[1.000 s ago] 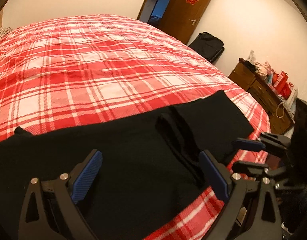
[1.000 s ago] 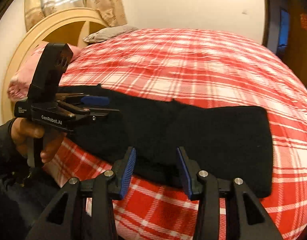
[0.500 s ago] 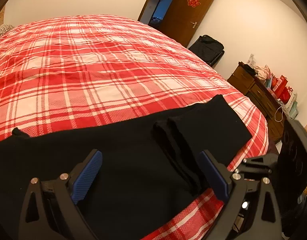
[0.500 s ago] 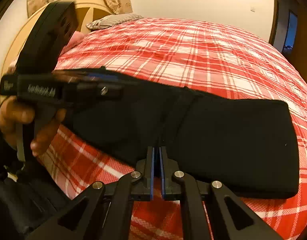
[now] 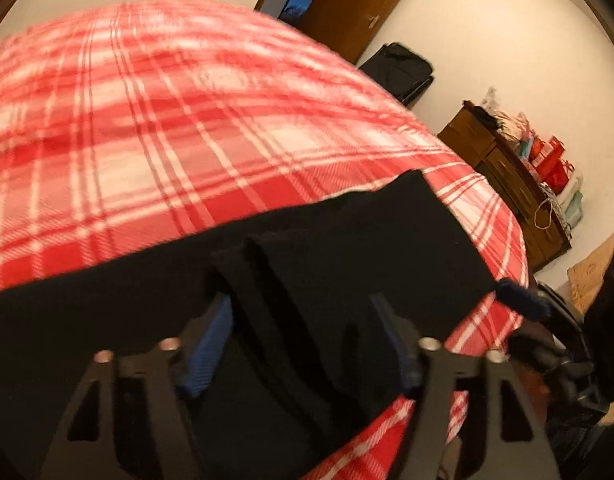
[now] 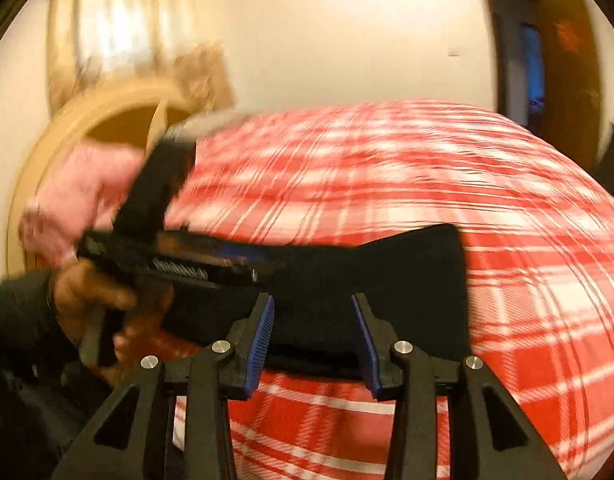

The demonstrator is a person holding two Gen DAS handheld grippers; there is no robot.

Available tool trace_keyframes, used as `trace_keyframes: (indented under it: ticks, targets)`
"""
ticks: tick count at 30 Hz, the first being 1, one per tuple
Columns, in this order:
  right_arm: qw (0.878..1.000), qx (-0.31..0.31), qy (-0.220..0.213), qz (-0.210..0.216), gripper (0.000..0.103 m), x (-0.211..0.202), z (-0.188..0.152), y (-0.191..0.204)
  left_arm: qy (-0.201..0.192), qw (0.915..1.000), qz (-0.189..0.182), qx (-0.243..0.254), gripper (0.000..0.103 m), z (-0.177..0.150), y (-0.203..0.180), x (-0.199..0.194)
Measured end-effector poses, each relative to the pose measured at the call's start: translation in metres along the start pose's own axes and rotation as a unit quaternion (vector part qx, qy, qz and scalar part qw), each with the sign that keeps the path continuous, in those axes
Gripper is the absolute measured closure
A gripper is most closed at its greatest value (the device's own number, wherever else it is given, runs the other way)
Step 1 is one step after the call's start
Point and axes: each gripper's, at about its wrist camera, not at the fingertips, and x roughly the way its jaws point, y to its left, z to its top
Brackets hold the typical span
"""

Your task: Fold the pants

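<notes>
Black pants (image 5: 347,264) lie stretched along near edge of bed with red plaid cover (image 5: 155,128), folded ridge across middle. Left gripper (image 5: 303,344) low over that ridge, fingers spread, cloth between them, contact unclear. Right gripper (image 6: 313,338) at pants' near edge, fingers spread, nothing pinched. Person's hand (image 6: 103,300) holds left tool; both views blurred.
</notes>
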Motion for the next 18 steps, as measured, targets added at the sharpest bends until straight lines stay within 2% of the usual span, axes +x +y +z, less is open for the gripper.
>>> trace_keyframes:
  ticks: [1, 2, 3, 4, 5, 7, 9, 13, 18]
  targets:
    - [1.0, 0.02, -0.017, 0.002, 0.062, -0.005, -0.002, -0.008, 0.002, 1.0, 0.003, -0.005, 0.04, 0.0, 0.0, 0.003]
    - [0.999, 0.031, -0.027, 0.004, 0.061, -0.007, -0.002, -0.011, -0.001, 0.9999, 0.011, -0.005, 0.047, 0.0, 0.0, 0.003]
    - [0.999, 0.038, -0.035, 0.007, 0.061, -0.01, -0.003, -0.014, -0.001, 0.9998, 0.021, 0.002, 0.065, 0.0, -0.002, 0.002]
    - [0.999, 0.038, -0.037, 0.008, 0.061, -0.011, -0.003, -0.014, -0.001, 0.9997, 0.024, 0.006, 0.077, 0.0, -0.004, 0.001]
    - [0.998, 0.035, -0.042, 0.009, 0.061, -0.012, -0.004, -0.014, 0.0, 0.9997, 0.022, 0.006, 0.094, 0.0, -0.004, -0.001]
    - [0.998, 0.032, -0.053, 0.002, 0.059, -0.016, -0.008, -0.014, -0.006, 0.9999, 0.013, 0.0, 0.094, 0.0, -0.004, -0.011]
    - [0.997, 0.036, -0.065, -0.004, 0.053, -0.02, -0.01, -0.016, -0.015, 0.9997, 0.019, 0.004, 0.094, 0.0, -0.005, -0.024]
    - [0.994, 0.063, -0.088, -0.012, 0.051, -0.028, -0.008, -0.024, -0.034, 0.9993, 0.001, -0.017, 0.094, 0.002, 0.008, -0.06]
    - [0.994, 0.07, -0.085, -0.004, 0.049, -0.025, -0.01, -0.024, -0.035, 0.998, 0.021, -0.048, 0.094, -0.008, 0.037, -0.082]
